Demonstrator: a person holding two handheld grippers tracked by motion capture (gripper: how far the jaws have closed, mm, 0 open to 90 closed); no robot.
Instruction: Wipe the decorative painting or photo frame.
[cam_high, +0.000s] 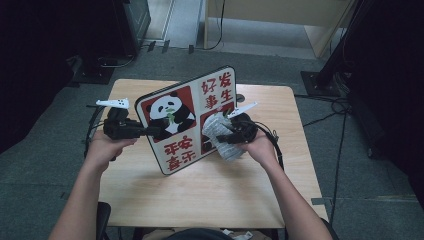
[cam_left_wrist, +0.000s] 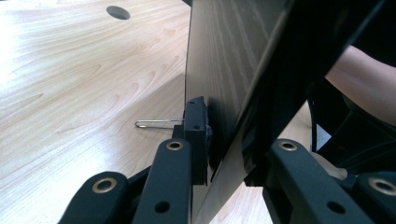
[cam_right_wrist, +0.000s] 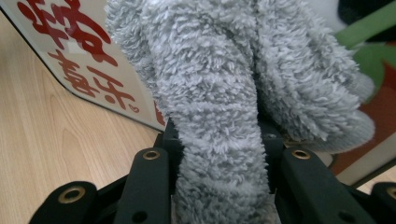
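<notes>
The left gripper (cam_high: 150, 131) clamps the left edge of the panda picture board (cam_high: 187, 117), tilted up over the table's (cam_high: 210, 190) middle. The right gripper (cam_high: 224, 138) pinches a grey fluffy cloth (cam_high: 220, 137) against the board's red Chinese characters.

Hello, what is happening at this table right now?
A person is cleaning a panda picture board. The left gripper is shut on the board's left edge and holds it tilted above the wooden table. The right gripper is shut on a grey fluffy cloth, which lies against the board's printed face.
</notes>
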